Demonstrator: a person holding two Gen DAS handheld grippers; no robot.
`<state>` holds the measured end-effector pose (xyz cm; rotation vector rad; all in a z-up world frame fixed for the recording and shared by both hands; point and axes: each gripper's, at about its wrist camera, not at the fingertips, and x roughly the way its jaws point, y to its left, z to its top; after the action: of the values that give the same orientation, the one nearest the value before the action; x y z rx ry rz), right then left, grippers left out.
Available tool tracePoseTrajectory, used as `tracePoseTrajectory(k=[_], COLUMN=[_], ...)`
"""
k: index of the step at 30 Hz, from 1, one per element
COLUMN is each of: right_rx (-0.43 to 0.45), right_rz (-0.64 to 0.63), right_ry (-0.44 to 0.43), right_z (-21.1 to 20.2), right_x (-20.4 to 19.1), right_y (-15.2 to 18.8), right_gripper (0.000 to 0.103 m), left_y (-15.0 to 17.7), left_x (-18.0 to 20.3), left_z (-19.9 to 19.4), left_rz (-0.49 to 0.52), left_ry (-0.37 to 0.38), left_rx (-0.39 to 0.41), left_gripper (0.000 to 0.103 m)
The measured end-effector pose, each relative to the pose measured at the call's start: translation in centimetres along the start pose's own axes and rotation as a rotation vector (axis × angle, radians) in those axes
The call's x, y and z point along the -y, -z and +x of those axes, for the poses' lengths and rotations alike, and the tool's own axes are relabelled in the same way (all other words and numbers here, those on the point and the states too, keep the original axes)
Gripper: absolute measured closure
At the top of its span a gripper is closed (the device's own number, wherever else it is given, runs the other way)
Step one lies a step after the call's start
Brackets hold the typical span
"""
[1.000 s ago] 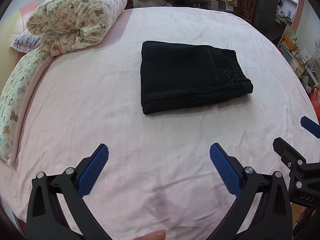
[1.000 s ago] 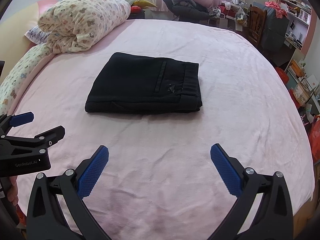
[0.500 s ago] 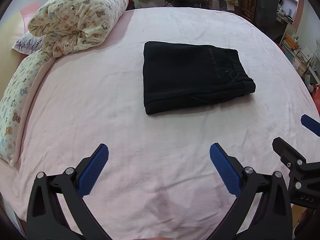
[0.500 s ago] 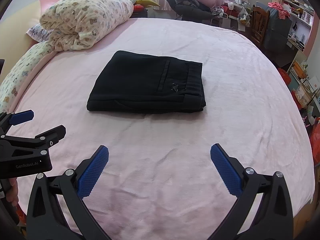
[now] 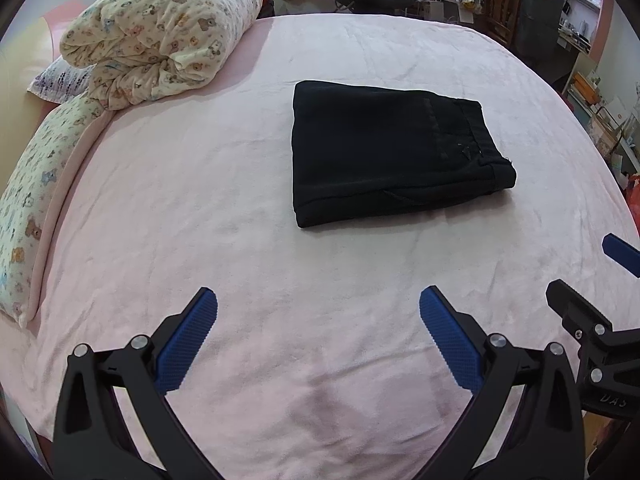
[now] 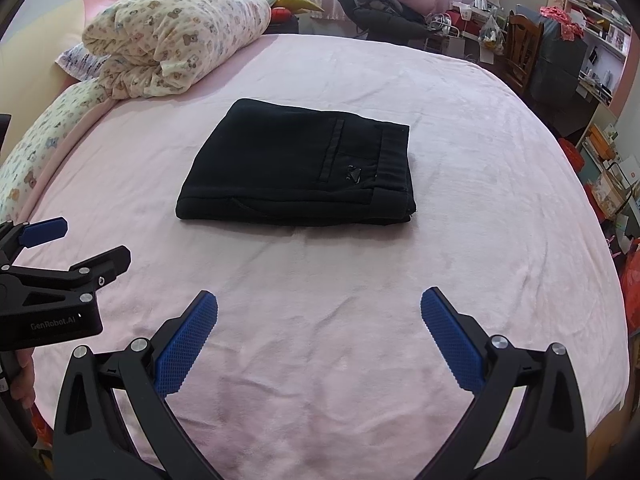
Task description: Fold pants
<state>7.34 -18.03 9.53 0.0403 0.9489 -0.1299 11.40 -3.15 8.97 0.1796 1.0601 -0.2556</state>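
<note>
Folded black pants (image 5: 394, 152) lie flat on the pink bed (image 5: 224, 208), well ahead of my tongs. My left tongs (image 5: 318, 308) and right tongs (image 6: 319, 308) both gape wide, holding nothing, side by side.

White lettering "GenRobot.AI" is printed on the black body of the left tongs (image 6: 60, 240), seen from the right wrist view — and "DAS" shows on the right tongs (image 5: 592, 276) body in the left wrist view.
</note>
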Motion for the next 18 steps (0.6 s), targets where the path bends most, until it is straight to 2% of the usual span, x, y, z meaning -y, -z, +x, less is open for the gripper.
tracePoseTrajectory(k=[6, 18], right_rx=[-0.01, -0.009], right_rz=[-0.004, -0.006], right_ry=[-0.002, -0.003], right_z=[0.32, 0.42], right_x=[0.07, 0.16], right_y=[0.1, 0.16], right_gripper=[0.001, 0.001], left_y=[0.17, 0.12], left_x=[0.23, 0.01], left_z=[-0.13, -0.06], left_rz=[0.015, 0.012], left_ry=[-0.016, -0.003], left_rx=[0.011, 0.01], left_gripper=[0.002, 0.002])
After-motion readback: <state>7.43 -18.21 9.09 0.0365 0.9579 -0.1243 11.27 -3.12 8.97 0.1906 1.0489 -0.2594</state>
